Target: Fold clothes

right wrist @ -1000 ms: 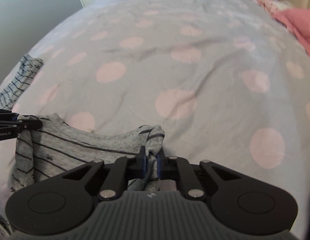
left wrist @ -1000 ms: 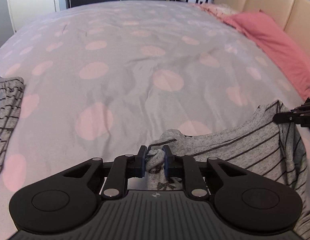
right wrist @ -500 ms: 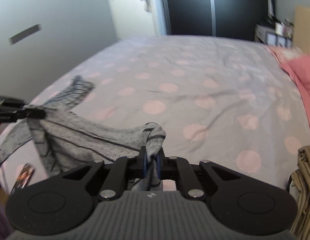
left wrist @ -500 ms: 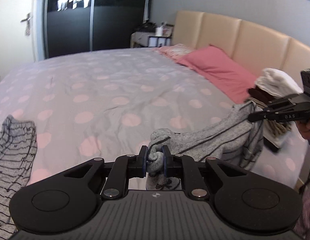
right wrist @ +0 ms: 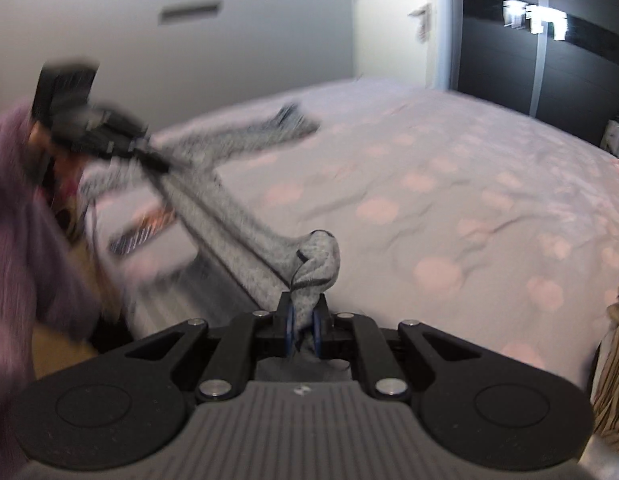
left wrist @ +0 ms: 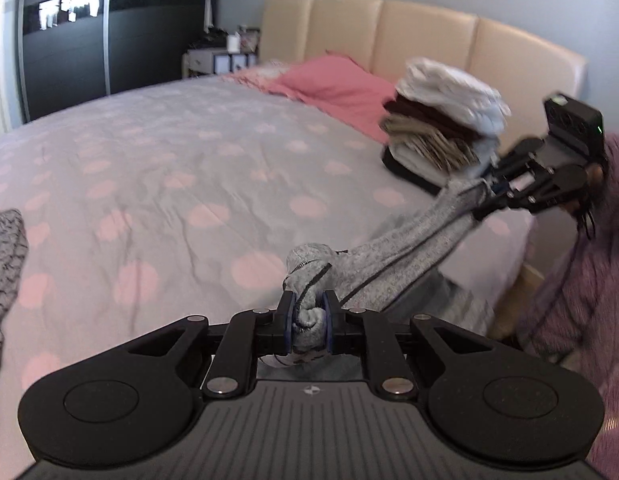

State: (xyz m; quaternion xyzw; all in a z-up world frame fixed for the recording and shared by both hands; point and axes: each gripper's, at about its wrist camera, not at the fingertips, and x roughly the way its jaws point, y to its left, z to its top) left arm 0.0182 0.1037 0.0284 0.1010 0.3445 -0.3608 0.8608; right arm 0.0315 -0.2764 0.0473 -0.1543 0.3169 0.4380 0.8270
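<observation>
Grey garment: striped knit top (left wrist: 393,256), now lifted clear of the polka-dot bed (left wrist: 181,176) where it lay a second ago, stretched taut in the air.
Left gripper (left wrist: 308,316): pinching one bunched corner.
Right gripper (right wrist: 303,330): pinching the opposite corner.
Meaning: held up to shake flat; folding itself not yet begun.
Nearby: folded stack (left wrist: 445,128) beside the pink pillow (left wrist: 333,84); another striped garment (left wrist: 5,248) waiting.

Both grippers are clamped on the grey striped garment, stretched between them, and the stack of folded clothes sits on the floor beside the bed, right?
Not quite. The left gripper and right gripper do clamp the grey striped garment, but the stack of folded clothes sits on the polka-dot bed, by the pink pillow; the left wrist view shows it.
</observation>
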